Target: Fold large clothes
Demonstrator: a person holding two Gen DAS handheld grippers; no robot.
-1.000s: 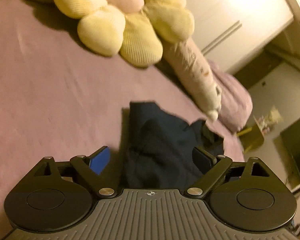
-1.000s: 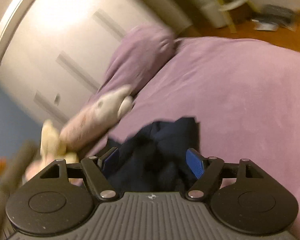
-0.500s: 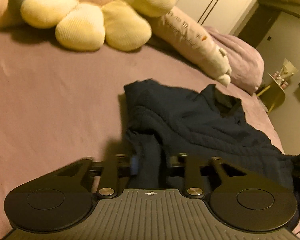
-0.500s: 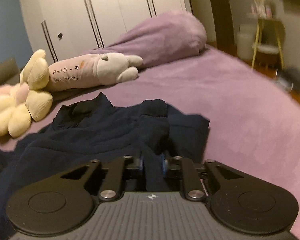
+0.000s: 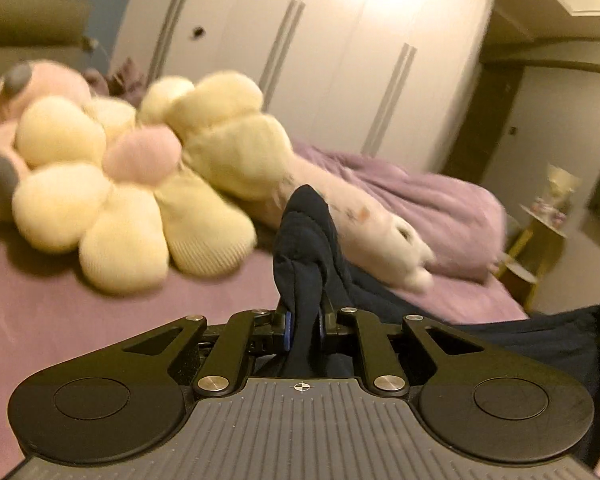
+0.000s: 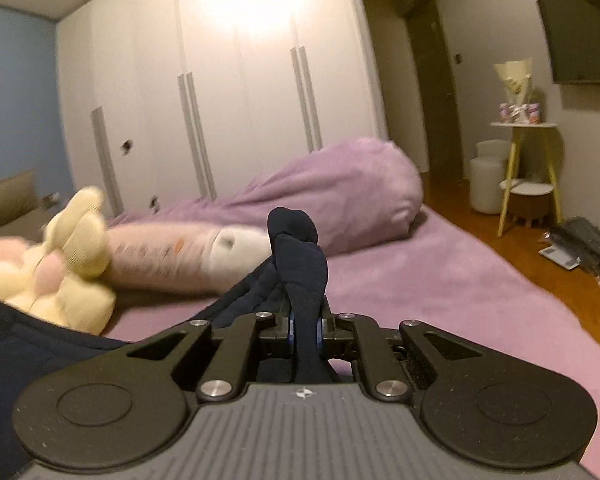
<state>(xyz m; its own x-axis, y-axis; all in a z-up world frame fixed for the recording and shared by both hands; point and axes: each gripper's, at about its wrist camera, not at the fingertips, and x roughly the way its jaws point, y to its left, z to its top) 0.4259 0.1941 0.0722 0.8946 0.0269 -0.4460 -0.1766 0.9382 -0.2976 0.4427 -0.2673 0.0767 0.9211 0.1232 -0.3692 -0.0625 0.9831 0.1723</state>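
Observation:
A dark navy garment (image 5: pixel 306 236) is pinched in both grippers and lifted off the purple bed (image 5: pixel 60 320). My left gripper (image 5: pixel 303 326) is shut on a bunched edge that sticks up past its fingertips; the rest of the cloth trails off to the right (image 5: pixel 540 336). My right gripper (image 6: pixel 305 328) is shut on another bunched edge of the garment (image 6: pixel 300 256), and the cloth hangs away to the left (image 6: pixel 28 352). The stretch of garment between the two grips is mostly hidden below the gripper bodies.
A yellow flower-shaped cushion (image 5: pixel 120 208) and a long pink plush toy (image 5: pixel 364 224) lie at the head of the bed, beside a rolled purple duvet (image 6: pixel 332 192). White wardrobes (image 6: pixel 240 100) stand behind. A small yellow-legged table (image 6: pixel 524 168) stands on the wooden floor at right.
Both grippers closed on the garment's edges and then lifted and tilted up, so the views now look across the bed at the wardrobes. The garment has come up off the bed.

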